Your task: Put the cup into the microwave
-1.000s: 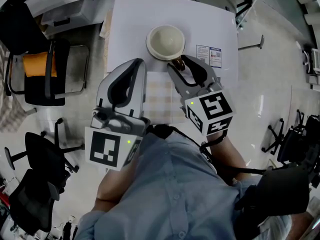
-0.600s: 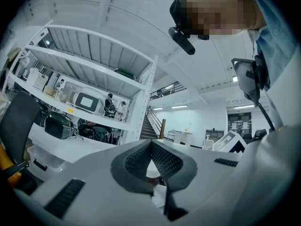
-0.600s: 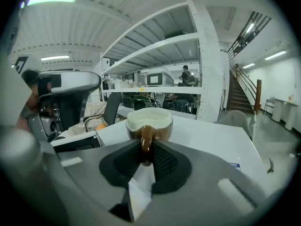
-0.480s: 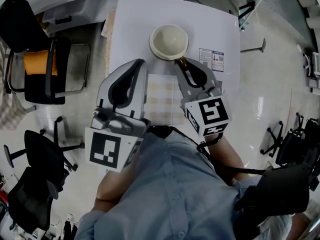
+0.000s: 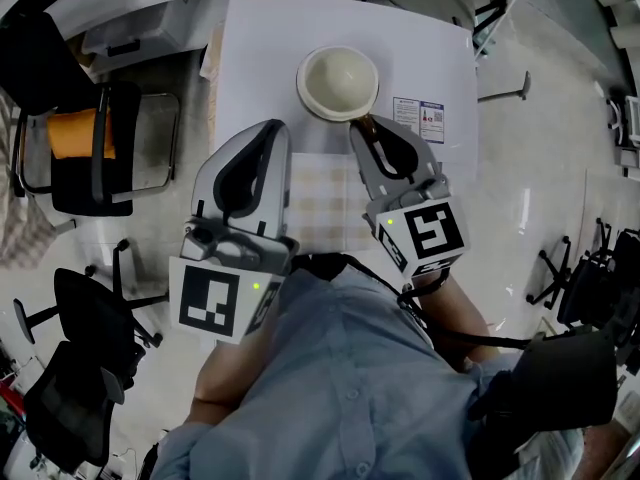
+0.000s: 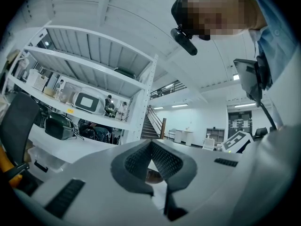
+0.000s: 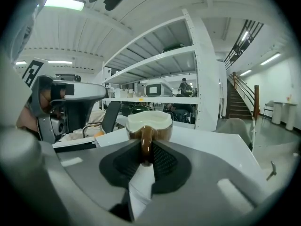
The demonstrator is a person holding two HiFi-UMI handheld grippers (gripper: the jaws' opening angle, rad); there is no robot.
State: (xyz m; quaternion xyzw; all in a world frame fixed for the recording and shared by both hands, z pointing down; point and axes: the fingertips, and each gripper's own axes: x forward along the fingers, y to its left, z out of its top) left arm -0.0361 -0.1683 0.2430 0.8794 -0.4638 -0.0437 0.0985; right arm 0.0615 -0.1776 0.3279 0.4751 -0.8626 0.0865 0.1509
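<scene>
- Only the head view shows the layout from above. The cup (image 5: 338, 83) stands upright on the white tabletop (image 5: 270, 38), just beyond the far edge of the checked mat (image 5: 325, 193).
- From there the cup is a round cream bowl with a pale rim and nothing visible inside. A short brown handle (image 5: 361, 121) sticks out towards the mat's far right corner.
- The right tool (image 5: 368, 133) lies over the mat's right edge, its tip at that handle. How it grips cannot be read from above.
- The right gripper view settles that. The right tool (image 7: 146, 157) has just been closing, and its jaws now pinch the glossy brown handle (image 7: 146, 142) between them.
- The same view shows the cup's brown outer wall under the cream lip, which the head view hides. White shelving (image 7: 188, 79) rises behind it.
- The left tool (image 5: 262, 143) hovers over the mat's left edge, apart from the cup.
- In the left gripper view the left tool (image 6: 151, 161) has its jaws pressed together at the tips, holding nothing.
- A printed card (image 5: 418, 115) lies beyond the mat's far right corner.
</scene>
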